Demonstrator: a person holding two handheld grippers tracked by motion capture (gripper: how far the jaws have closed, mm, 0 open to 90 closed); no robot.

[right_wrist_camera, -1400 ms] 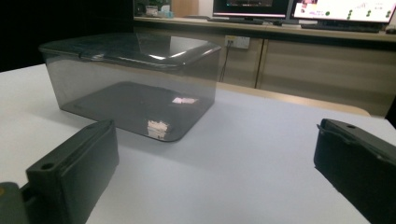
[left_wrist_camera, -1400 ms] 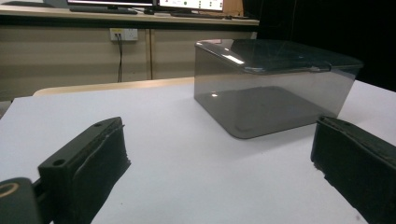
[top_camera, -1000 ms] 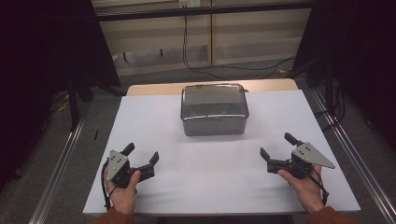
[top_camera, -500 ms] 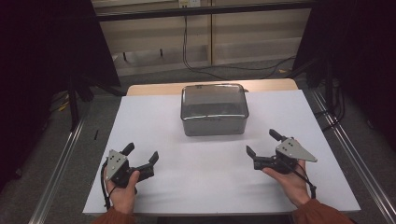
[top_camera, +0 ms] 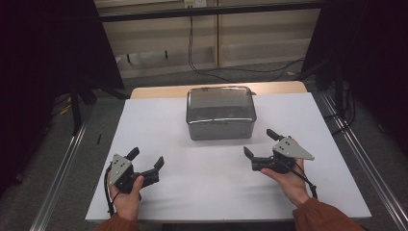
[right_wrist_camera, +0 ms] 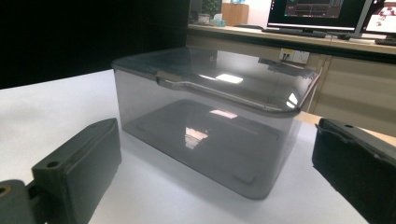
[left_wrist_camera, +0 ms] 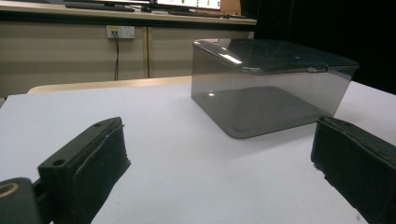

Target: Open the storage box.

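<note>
A smoky grey see-through box (top_camera: 220,113) with its lid closed stands at the back middle of the white table (top_camera: 211,192); nothing can be made out inside it. My left gripper (top_camera: 146,157) rests low at the front left, open and holding nothing, well short of the box. My right gripper (top_camera: 259,142) is open near the box's front right corner, a small gap away from it. In the left gripper view the box (left_wrist_camera: 271,88) lies ahead to the right of the wide-apart jaws (left_wrist_camera: 219,140). In the right gripper view the box (right_wrist_camera: 210,121) stands close between the spread jaws (right_wrist_camera: 215,144).
Metal rails (top_camera: 62,183) run along both sides of the table. Beyond the far edge a strip of wooden tabletop (top_camera: 159,91) shows, then a floor with cables (top_camera: 202,67) and a beige cabinet wall. Monitors (right_wrist_camera: 317,11) stand on the counter behind.
My right gripper has moved left and forward, closer to the box's front right corner. The left gripper and the box have stayed where they were.
</note>
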